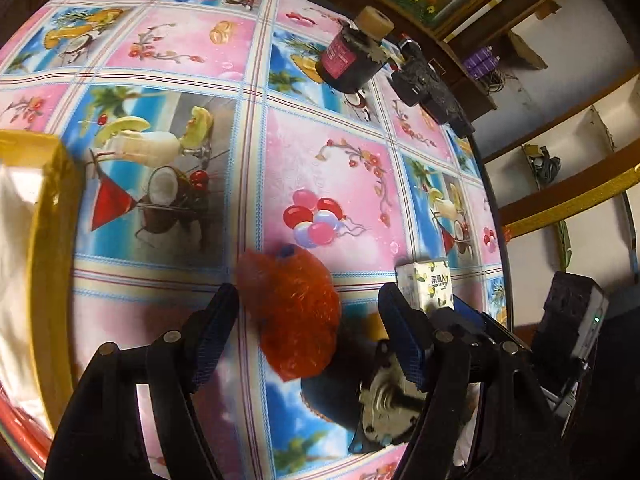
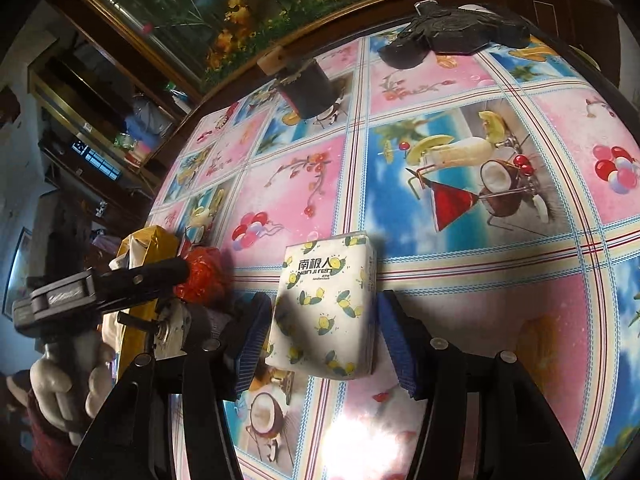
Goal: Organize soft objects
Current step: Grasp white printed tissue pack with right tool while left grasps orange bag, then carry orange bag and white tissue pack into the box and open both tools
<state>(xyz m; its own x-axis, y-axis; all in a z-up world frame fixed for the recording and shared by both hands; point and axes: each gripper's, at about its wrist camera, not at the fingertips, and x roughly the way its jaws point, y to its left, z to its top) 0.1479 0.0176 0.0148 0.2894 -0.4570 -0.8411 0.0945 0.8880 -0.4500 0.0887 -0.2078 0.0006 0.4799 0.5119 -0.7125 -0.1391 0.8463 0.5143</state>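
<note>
An orange-red mesh scrubber (image 1: pixel 294 314) lies on the patterned tablecloth between the open jaws of my left gripper (image 1: pixel 308 312); its left side is against the left pad (image 1: pixel 212 336). A white tissue pack with lemon print (image 2: pixel 326 308) lies between the open jaws of my right gripper (image 2: pixel 320 336); the left pad (image 2: pixel 252 344) is close to it, the right pad stands a little apart. The tissue pack also shows in the left wrist view (image 1: pixel 426 286), and the scrubber in the right wrist view (image 2: pixel 202 280).
A gold box with white lining (image 1: pixel 44 248) stands at the left. A metal motor part (image 1: pixel 384 408) lies by the scrubber. A dark cylinder with a cork-coloured top (image 1: pixel 354 56) and black objects (image 1: pixel 430 88) sit at the far edge. The table edge (image 1: pixel 498 216) curves on the right.
</note>
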